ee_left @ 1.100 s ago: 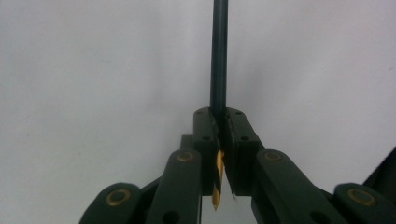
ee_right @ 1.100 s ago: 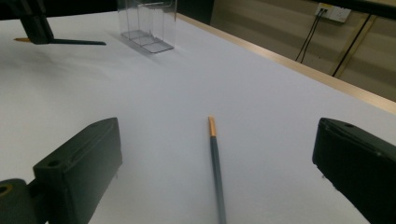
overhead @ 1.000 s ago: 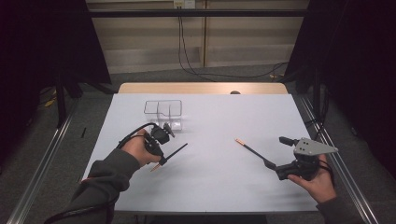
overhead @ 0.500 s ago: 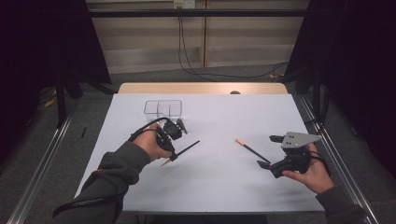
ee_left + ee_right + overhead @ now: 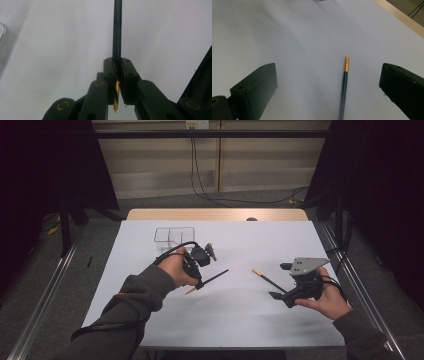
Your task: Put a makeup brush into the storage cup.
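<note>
Up in the upper left of the high view we have a clear tray [image 5: 174, 235] with compartments on the white table [image 5: 240, 320]; what sits in them we cannot tell from here.

Just below it, left of centre, the left gripper [image 5: 199, 281] is clamped on a dark pencil [image 5: 208, 282], and we see the pencil slanting across the frame, gold end low and to the left, dark shaft running up and right. In the left gripper view the jaws are pressed together on that pencil [image 5: 117, 50], shaft rising straight up the frame, gold end poking down below the pads. The left hand [image 5: 176, 268] wraps the gripper body, sleeve coming in from the bottom left.

Over at the right, the right gripper [image 5: 282, 281] sits cradled in an upturned palm [image 5: 327, 297], jaws wide apart and holding nothing. A second pencil [image 5: 267, 279] lies on the table just beside those jaws, gold end pointing to the upper left. In the right gripper view it [image 5: 344, 82] lies between the spread jaws.
</note>
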Demonstrator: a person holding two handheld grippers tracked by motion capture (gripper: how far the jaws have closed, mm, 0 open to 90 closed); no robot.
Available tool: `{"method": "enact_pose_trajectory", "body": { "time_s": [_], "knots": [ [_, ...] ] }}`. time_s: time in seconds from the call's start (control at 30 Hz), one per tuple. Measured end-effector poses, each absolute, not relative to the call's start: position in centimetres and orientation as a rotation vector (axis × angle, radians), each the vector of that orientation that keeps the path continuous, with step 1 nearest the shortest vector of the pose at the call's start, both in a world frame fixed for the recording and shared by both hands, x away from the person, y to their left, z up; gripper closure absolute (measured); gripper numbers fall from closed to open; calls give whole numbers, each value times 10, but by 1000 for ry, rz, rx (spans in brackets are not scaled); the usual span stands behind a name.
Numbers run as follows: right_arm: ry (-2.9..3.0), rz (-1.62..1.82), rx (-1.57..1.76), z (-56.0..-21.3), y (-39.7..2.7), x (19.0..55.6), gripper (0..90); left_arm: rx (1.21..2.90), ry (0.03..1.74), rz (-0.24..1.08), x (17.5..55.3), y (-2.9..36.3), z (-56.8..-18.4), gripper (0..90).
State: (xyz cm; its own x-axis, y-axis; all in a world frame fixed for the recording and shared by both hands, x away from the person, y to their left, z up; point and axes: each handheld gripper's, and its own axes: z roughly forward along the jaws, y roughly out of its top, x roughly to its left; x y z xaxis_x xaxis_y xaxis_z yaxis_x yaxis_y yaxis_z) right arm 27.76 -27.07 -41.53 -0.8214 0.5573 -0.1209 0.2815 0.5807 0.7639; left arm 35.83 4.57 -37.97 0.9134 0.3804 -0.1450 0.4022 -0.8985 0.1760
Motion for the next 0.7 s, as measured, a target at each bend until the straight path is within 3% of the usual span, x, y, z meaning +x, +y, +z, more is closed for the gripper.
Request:
{"method": "enact_pose_trajectory", "body": {
  "time_s": [0.7],
  "knots": [
    [2578,1056,545,-406,-245,292,74,2886,446,-170,357,2,-375,841]
  ]
}}
